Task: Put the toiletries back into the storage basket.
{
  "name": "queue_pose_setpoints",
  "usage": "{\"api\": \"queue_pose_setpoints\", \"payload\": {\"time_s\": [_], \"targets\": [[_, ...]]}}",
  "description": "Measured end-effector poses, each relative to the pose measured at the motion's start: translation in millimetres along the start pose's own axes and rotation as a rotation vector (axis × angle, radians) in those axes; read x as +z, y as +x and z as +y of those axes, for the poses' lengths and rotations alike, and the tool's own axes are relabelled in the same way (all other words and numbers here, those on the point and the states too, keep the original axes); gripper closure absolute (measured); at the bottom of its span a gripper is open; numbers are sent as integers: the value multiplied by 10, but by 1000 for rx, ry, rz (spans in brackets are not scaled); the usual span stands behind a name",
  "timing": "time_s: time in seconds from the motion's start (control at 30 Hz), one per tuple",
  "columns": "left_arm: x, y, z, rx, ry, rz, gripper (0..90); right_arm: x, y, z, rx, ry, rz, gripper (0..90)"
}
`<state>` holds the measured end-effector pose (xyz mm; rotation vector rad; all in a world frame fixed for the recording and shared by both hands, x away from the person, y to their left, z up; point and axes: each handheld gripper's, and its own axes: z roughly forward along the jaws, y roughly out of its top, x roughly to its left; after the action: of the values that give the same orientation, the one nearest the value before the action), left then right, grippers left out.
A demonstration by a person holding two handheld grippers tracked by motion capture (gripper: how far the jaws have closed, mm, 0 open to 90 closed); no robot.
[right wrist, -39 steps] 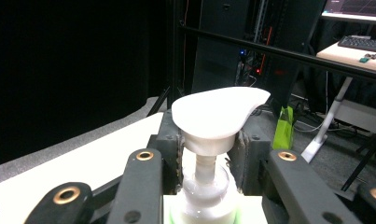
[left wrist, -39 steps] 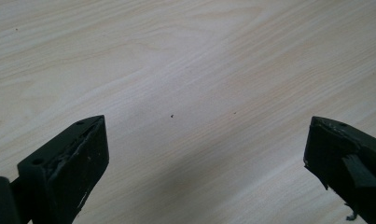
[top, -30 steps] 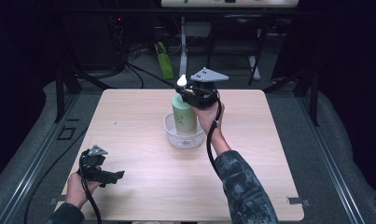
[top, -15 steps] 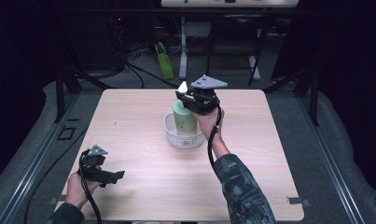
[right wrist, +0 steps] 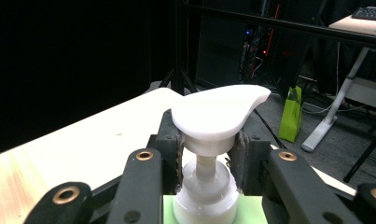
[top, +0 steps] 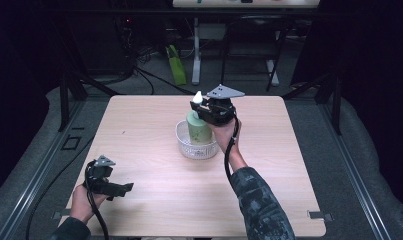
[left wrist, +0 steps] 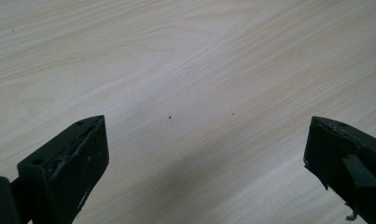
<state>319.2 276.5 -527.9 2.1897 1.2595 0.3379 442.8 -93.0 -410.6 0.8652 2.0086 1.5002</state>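
Table: pale wood-grain top, rectangular; near edge partly cut off at the bottom of the high view.

Bowl: clear, ribbed, round, standing near the table's middle. Its right rim is hidden behind the right hand and the gripper cable.

Bottle: pale green body, white pump on top, standing upright inside the bowl. The base is blurred through the bowl wall. In the right gripper view just a strip of the green shoulder shows; the rest is cut off below the frame.

Right gripper: held at the bottle's top, grey plate uppermost. Jaws clamped on the pump's neck just under the white head, one on each side, touching it. Jaw tips are hidden behind the head in the right gripper view.

Right hand: wraps the gripper body from behind; patterned sleeve runs to the bottom edge.

Left gripper: low over the table's near-left corner, well apart from the bowl. Jaws spread wide with bare table between them; cannot tell whether they touch the surface.

Left hand: partly cut off at the frame's bottom.

Background: dark room, details hard to make out; a green bag stands on the floor beyond the table.
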Motion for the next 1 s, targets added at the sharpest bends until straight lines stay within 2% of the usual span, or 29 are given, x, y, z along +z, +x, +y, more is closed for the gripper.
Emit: {"api": "queue_pose_setpoints", "payload": {"time_s": [0.43,0.53,0.7,1.0], "targets": [[0,-15,-3,-2,3,1,0,-59,-11,-43,12,-13,1,676],[-3,-20,2,11,6,1,0,-94,-23,-58,16,-13,-5,676],[-9,-15,3,0,-14,-3,0,-126,-47,-58,22,-1,6,677],[-8,-14,-1,-6,-6,-4,0,-119,-41,-43,21,10,0,674]]}}
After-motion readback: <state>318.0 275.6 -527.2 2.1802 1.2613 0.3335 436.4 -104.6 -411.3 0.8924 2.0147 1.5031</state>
